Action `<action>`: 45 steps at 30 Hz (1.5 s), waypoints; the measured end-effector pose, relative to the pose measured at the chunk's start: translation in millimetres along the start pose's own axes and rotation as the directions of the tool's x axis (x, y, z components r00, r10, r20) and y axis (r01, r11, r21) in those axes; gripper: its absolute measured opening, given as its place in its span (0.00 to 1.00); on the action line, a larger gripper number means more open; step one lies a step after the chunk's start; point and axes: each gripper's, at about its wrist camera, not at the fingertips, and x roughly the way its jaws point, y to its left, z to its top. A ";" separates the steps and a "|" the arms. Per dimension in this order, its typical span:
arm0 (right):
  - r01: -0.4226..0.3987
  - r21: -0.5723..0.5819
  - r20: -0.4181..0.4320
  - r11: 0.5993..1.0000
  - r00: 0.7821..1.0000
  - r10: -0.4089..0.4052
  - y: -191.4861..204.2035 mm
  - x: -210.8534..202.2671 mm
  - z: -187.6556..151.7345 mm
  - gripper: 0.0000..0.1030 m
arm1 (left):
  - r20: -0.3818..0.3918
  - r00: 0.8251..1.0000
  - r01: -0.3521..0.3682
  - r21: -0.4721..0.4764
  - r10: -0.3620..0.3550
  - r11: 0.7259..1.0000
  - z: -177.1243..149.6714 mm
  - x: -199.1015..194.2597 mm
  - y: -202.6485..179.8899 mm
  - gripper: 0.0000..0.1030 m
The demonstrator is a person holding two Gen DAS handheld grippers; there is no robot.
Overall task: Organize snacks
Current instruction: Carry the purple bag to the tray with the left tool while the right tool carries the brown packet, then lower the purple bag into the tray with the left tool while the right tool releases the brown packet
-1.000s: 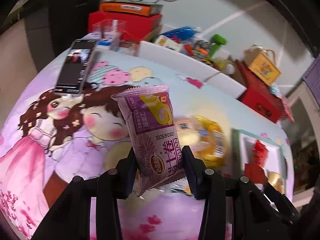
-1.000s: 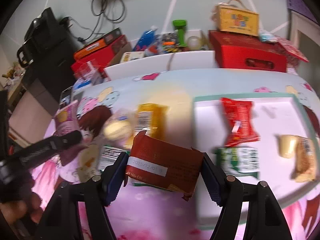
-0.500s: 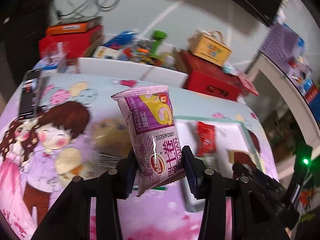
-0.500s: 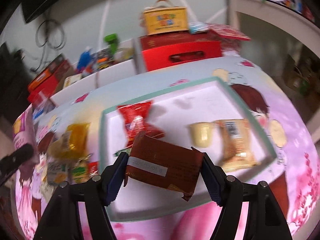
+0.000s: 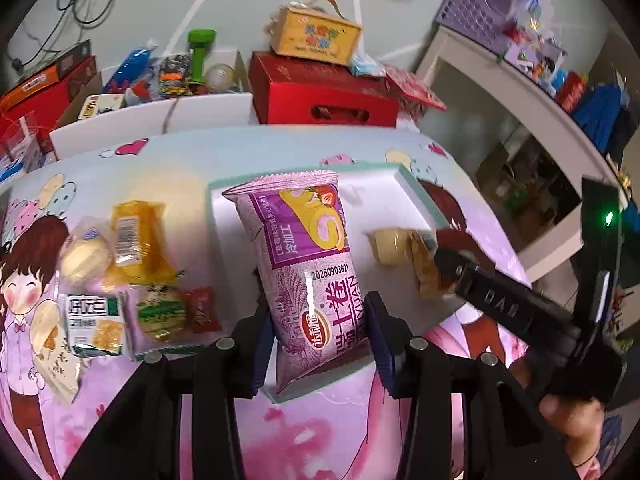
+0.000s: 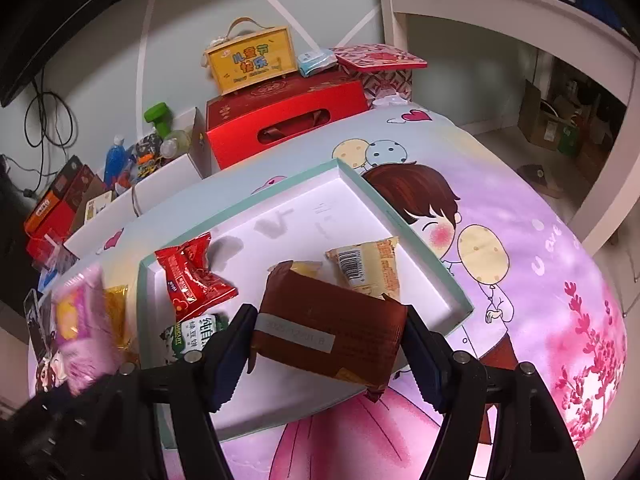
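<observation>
- Gripping the purple snack packet (image 5: 310, 276) by its lower half, the left gripper (image 5: 316, 340) is closed snugly on it, and the packet stands upright between the jaws with its crimped top edge uppermost.
- Behind that packet, in the left wrist view, sits the white tray (image 5: 404, 184) with its teal rim, on a cartoon-printed tablecloth (image 5: 192, 164).
- Left of the tray lies a loose cluster of snacks on the cloth: a yellow packet (image 5: 136, 242), a round pale bun (image 5: 86, 258), a green-and-white biscuit pack (image 5: 96, 324) and a small red candy (image 5: 202, 308).
- Over on the other side, the right gripper (image 6: 328, 344) is clamped on a brown snack packet (image 6: 330, 332), held sideways with a white date strip facing the camera, above the tray's near part.
- Inside the tray (image 6: 360, 188), the right wrist view shows a red packet (image 6: 192, 280) at the left, a pale yellow wrapped cake (image 6: 370, 266) at the right, and a green-and-white pack (image 6: 192, 334) just beside the left finger.
- At the back, a red gift box (image 6: 280, 124) carries a yellow handled box (image 6: 250, 64) on top.
</observation>
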 end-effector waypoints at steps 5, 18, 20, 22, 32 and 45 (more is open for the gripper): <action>-0.023 -0.025 -0.042 0.999 0.999 0.022 2.8 11.2 -2.3 0.72 | -0.058 0.998 -0.003 0.004 0.004 1.000 -6.4 18.2 -3.3 0.44; -0.025 -0.040 -0.160 0.999 0.987 0.019 9.3 39.2 -15.1 0.72 | -0.167 0.985 -0.046 -0.006 0.045 0.999 -18.1 58.5 -0.8 0.44; -0.026 -0.044 -0.162 0.999 0.987 0.019 10.5 39.4 -15.1 0.72 | -0.173 0.984 -0.050 -0.005 0.049 0.999 -19.6 61.3 -0.9 0.44; -0.028 -0.047 -0.163 0.999 0.986 0.020 11.6 39.9 -14.7 0.72 | -0.172 0.984 -0.050 -0.005 0.049 0.999 -19.6 61.4 -1.0 0.44; -0.035 -0.062 -0.177 0.997 0.984 0.023 14.8 44.2 -14.4 0.74 | -0.172 0.984 -0.043 -0.044 0.035 0.998 -16.4 59.2 3.2 0.65; -0.034 -0.072 -0.167 0.997 0.986 0.022 16.4 41.2 -13.0 0.74 | -0.138 0.989 -0.060 -0.057 0.052 0.997 -11.3 45.2 10.0 0.65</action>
